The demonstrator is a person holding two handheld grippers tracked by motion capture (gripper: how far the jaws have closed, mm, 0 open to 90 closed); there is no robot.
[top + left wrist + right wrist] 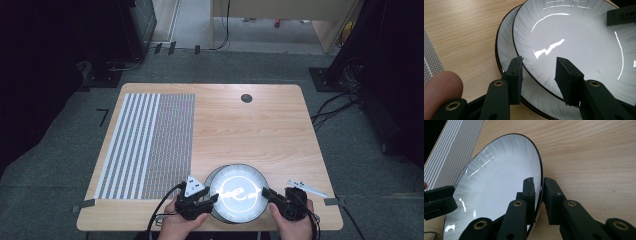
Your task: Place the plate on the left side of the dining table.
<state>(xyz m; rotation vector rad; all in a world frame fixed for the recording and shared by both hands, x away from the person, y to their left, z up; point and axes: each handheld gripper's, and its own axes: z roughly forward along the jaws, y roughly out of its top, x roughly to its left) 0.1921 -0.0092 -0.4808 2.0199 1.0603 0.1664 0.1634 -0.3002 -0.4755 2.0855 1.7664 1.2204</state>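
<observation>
Two white plates with dark rims lie stacked near the table's front edge. The top plate sits shifted off the lower plate and is tilted. My right gripper is shut on the top plate's right rim, one jaw over it and one under. On the left side, my left gripper is open; the top plate's rim passes between its wide-apart jaws without touching the pads. The left gripper's jaw tips also appear across the plate in the right gripper view.
A mat with white stripes and fine grey mesh covers the table's left part. A dark round grommet sits at the far edge. A small white flat object lies right of the plates. Bare wood lies beyond them.
</observation>
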